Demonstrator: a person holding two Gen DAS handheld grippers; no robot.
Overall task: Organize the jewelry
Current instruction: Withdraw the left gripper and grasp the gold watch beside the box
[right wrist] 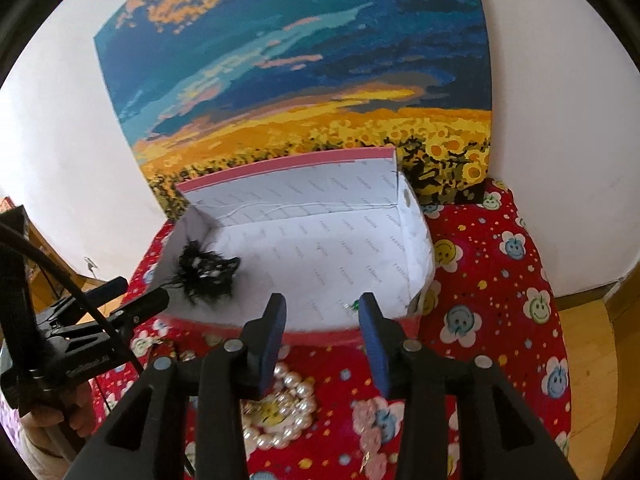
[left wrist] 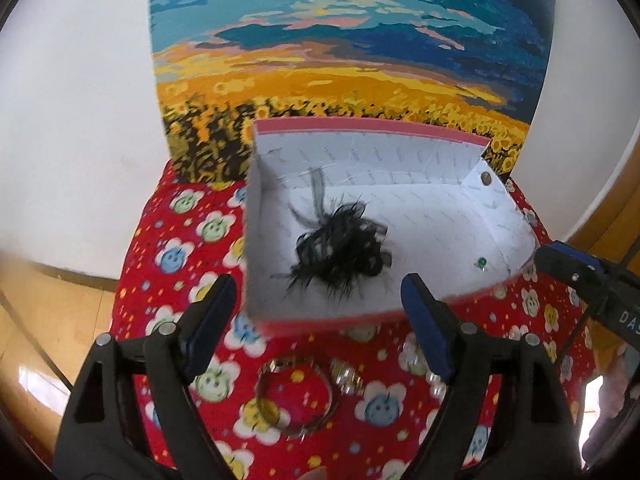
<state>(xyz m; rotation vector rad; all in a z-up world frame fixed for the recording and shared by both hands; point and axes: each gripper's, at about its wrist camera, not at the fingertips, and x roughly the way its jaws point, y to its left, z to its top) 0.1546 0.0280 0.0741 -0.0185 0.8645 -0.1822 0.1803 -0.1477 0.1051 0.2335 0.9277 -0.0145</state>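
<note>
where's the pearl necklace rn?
Right wrist view, low centre: pearl necklace lies on the red cloth, just in front of the box.

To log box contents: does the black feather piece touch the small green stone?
Apart. In the left wrist view, bare white box floor separates the black feather piece from the green stone.

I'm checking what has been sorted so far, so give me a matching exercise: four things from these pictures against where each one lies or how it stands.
Things:
1. black feathered piece
2. green-stoned piece
3. pearl strand
4. left gripper

Places or states:
A. on the red cloth, outside the box
B. in the box, towards its left wall
C. open, nothing between the fingers
D. in the box, near its front right corner

Pairs: 1-B, 2-D, 3-A, 4-C
</note>
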